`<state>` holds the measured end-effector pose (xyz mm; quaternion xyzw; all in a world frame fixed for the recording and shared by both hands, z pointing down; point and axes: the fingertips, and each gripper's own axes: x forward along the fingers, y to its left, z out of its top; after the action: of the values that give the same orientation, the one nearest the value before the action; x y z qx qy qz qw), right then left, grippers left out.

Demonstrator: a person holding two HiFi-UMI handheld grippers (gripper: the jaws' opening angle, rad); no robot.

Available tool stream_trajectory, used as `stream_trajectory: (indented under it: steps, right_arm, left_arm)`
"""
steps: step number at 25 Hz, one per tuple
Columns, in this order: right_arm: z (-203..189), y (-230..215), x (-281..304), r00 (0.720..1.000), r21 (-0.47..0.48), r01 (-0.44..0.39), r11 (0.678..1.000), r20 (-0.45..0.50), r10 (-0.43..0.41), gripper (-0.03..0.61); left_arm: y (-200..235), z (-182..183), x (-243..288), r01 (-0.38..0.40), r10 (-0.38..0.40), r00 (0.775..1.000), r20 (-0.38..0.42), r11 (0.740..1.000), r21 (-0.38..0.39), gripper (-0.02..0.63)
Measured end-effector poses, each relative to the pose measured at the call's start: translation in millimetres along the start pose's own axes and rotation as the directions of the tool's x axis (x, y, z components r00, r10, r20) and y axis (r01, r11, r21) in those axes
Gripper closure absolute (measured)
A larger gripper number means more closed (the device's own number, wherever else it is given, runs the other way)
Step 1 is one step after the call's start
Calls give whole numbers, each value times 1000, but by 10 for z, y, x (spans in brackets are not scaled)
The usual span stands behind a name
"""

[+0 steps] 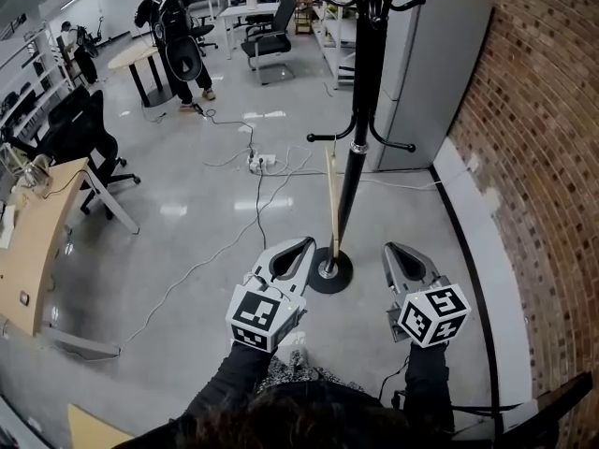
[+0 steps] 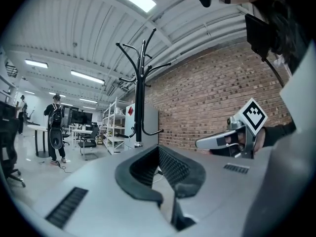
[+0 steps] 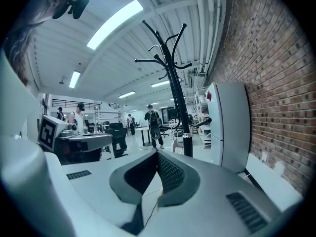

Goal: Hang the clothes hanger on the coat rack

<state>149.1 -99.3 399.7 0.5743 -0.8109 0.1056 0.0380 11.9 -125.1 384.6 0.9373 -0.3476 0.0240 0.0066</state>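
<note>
The black coat rack [image 1: 360, 110] stands straight ahead on its round base [image 1: 329, 271]; it also shows in the left gripper view [image 2: 139, 98] and the right gripper view [image 3: 175, 98]. A pale wooden clothes hanger [image 1: 330, 204], seen edge-on, hangs close to the pole's left side from about the lower hooks down toward the base; how it is attached I cannot tell. My left gripper [image 1: 307, 243] [image 2: 158, 148] is shut and empty, just left of the base. My right gripper [image 1: 388, 247] [image 3: 157, 153] is shut and empty, to the right of the base. Neither touches the hanger.
A grey cabinet [image 1: 435, 73] stands behind the rack against the brick wall [image 1: 543, 157]. A power strip with cables [image 1: 259, 164] lies on the floor to the left. A wooden desk [image 1: 37, 241] and office chairs [image 1: 94, 148] are at far left; a person [image 1: 173, 36] stands far back.
</note>
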Motion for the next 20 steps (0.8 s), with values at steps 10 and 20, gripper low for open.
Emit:
stream_trajectory:
  steps: [10, 20]
  right_arm:
    - [-141, 143, -630, 999, -74, -45, 996, 19, 47, 568]
    - [-266, 231, -990, 999, -120, -41, 992, 1, 42, 569]
  left_arm:
    - [-776, -30, -270, 24, -24, 1000, 4, 1000, 7, 607]
    - [-1101, -46, -418, -14, 14, 1000, -9, 1000, 18, 607]
